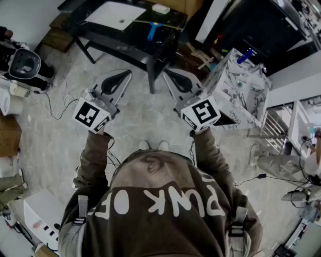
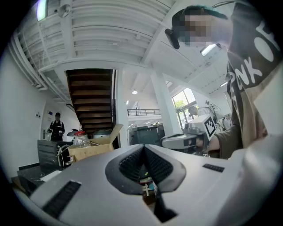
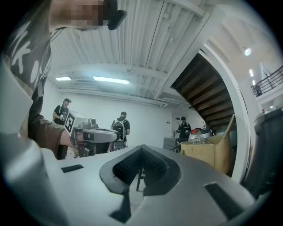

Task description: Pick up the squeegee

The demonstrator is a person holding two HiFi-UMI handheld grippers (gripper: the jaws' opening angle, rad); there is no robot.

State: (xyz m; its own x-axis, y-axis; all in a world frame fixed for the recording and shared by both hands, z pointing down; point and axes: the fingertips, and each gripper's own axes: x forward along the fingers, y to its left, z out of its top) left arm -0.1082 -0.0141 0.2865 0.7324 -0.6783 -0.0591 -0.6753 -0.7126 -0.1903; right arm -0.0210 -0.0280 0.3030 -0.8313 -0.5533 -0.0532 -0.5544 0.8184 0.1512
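Left gripper view shows the left gripper (image 2: 143,149) with its jaws brought together and nothing caught between the ribbed pads (image 2: 155,165). The right gripper (image 3: 141,149) is likewise fully closed and empty. In the head view both are held level and side by side in front of the person, over the floor (image 1: 140,120) and well short of any furniture.

Nothing of the task is judged to have been done: no approach has been made, no jaws have been opened, and nothing has been grasped. The squeegee (image 1: 152,31) is taken to be the blue-handled item lying on the black tabletop (image 1: 173,22) ahead, just beside a white basin (image 1: 116,15). It is too small for this to be confirmed, and a second blue item (image 1: 244,55) is seen on the marble-patterned cabinet (image 1: 241,95) to the right. The whole reach, an opening of one gripper, the closing on the handle and the lift are all left.

The tabletop's edge and its dark leg (image 1: 152,75) stand between the grippers and the blue item, so a forward reach over the edge is judged to be needed. Cables (image 1: 55,108) are strewn on the floor at the left. A cardboard box (image 2: 90,150), a staircase (image 2: 90,99) and bystanders (image 3: 121,128) are seen well apart in the background.
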